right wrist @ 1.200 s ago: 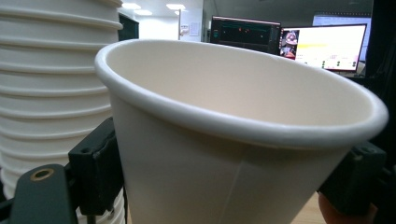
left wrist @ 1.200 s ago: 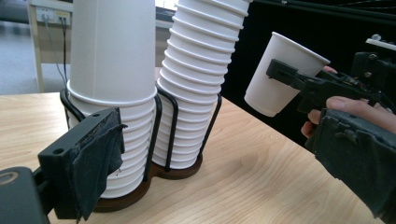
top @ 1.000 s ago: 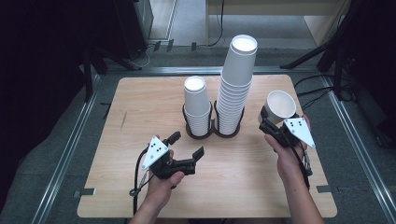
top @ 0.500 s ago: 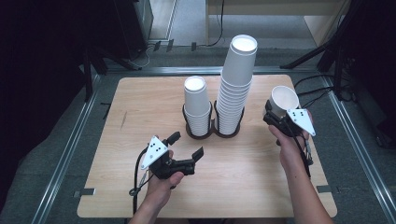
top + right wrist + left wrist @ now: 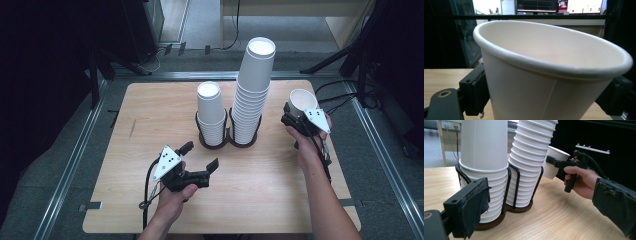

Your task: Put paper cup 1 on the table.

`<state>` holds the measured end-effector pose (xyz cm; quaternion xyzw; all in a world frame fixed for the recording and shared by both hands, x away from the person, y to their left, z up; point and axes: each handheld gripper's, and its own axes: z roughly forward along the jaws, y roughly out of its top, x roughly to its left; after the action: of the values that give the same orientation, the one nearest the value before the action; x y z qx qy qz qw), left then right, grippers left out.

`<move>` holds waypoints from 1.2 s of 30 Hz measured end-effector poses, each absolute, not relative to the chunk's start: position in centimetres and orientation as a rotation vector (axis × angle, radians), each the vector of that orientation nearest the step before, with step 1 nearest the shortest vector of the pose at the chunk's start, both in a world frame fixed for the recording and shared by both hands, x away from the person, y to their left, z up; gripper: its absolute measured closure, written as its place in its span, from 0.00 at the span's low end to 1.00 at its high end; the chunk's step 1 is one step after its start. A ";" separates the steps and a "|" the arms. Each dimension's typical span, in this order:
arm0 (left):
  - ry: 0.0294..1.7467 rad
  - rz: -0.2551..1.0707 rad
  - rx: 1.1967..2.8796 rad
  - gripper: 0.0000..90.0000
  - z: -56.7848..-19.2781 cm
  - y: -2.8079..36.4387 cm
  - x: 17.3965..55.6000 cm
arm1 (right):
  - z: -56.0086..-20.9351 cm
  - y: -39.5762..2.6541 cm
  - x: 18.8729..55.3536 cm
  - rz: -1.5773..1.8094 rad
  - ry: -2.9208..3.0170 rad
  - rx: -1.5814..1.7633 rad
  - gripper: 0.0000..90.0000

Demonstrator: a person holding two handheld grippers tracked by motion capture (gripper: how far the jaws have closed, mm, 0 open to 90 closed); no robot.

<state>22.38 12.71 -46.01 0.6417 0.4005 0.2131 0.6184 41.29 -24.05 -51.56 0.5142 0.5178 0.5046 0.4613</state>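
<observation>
The right gripper is clamped on a single white cup, one jaw on each side of its wall, as the right gripper view shows, where the cup stands mouth up and slightly tilted between the two black jaws. Its jaws have just eased a little wider, yet the pads still press on the cup wall. In the high view the cup is held over the table's right edge, just ahead of the hand, with its open mouth facing up. To the left of that gripper, near but not touching, stands the tall stack of nested cups in a dark wire holder; beside it in the holder's other ring is the short stack. From the left gripper view the held cup sits just beside the tall stack, whether with a gap between them I cannot tell. The left gripper rests low over the near part of the table, well short of the holder, its jaws apart and with nothing between them; they have just been opening to their widest. It points toward the holder, with the short stack straight ahead of it and one cloth-padded jaw in the foreground.
</observation>
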 end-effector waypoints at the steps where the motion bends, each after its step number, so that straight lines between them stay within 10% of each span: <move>1: 0.923 0.497 1.482 0.01 -46.1 12.7 22.4 | -52.1 -24.2 41.8 1.209 1.279 1.254 0.15; 36: 0.929 0.481 1.510 0.02 -46.5 12.4 22.6 | -54.5 -24.4 44.1 1.120 1.379 1.357 0.14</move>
<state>22.62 12.42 -46.54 0.6533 0.4017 0.2082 0.6070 44.13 -24.43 -54.54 0.5457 0.5545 0.4504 0.4380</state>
